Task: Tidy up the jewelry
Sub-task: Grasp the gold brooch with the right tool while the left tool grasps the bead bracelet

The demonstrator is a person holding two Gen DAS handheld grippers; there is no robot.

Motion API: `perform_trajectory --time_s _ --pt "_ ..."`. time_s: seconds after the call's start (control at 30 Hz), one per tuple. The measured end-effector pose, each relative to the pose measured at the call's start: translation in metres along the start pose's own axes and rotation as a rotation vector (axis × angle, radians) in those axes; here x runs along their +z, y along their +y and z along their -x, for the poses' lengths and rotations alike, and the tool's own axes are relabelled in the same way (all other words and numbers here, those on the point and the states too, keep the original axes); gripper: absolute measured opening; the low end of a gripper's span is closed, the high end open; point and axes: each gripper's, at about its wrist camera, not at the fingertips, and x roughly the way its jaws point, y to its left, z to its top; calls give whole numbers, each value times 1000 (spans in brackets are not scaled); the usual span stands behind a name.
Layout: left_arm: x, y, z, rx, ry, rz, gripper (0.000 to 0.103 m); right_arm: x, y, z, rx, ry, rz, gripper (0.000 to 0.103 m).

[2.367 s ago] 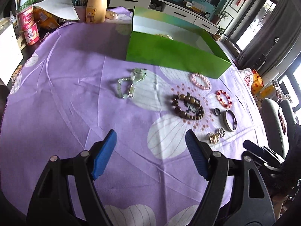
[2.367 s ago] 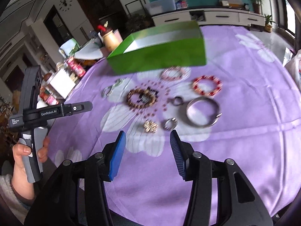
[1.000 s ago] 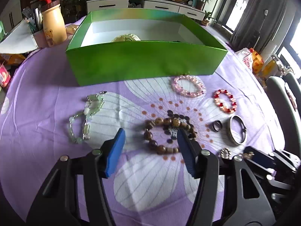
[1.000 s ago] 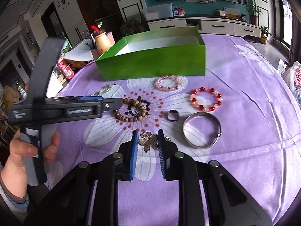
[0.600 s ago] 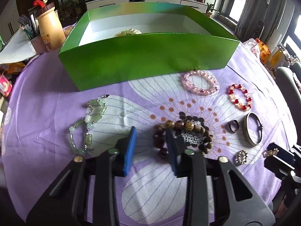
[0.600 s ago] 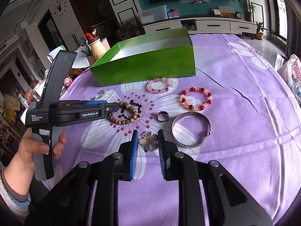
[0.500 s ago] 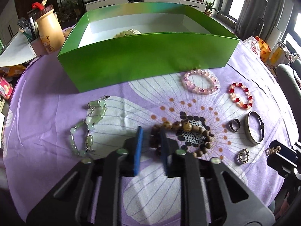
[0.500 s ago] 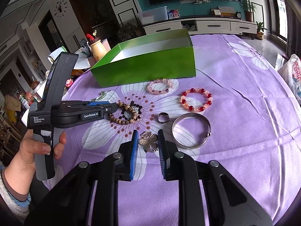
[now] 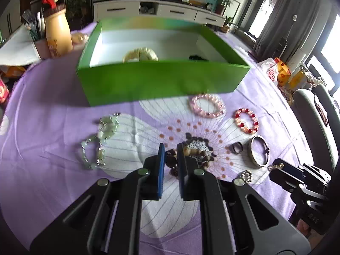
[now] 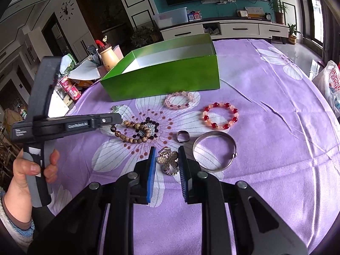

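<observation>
Low over the table point(image 10: 276, 97), the left tool point(image 9: 169, 148) pinches the wooden bead bracelet point(image 10: 131, 132); the right tool point(image 10: 166, 155) grips the flower brooch point(image 10: 167, 160). Two beaded bracelets, one bangle point(image 10: 214, 155) lie nearby.

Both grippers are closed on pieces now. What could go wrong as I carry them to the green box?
The left gripper pinches only a few beads of the wooden bead bracelet; the rest trails on the cloth and may swing or slip free. The right gripper holds the flower brooch by its edges, so it could twist out. The green box has a tall front wall, and a dangling bracelet might catch on it.
</observation>
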Motion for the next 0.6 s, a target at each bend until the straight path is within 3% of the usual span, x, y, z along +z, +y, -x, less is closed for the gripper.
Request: perform_trajectory --time_s 0.23,0.6 --pt "11 3 25 -65 -19 34 11 6 4 2 3 -10 8 21" --pt "32 -2 53 -63 -83 19 11 19 8 8 14 -34 25 21"
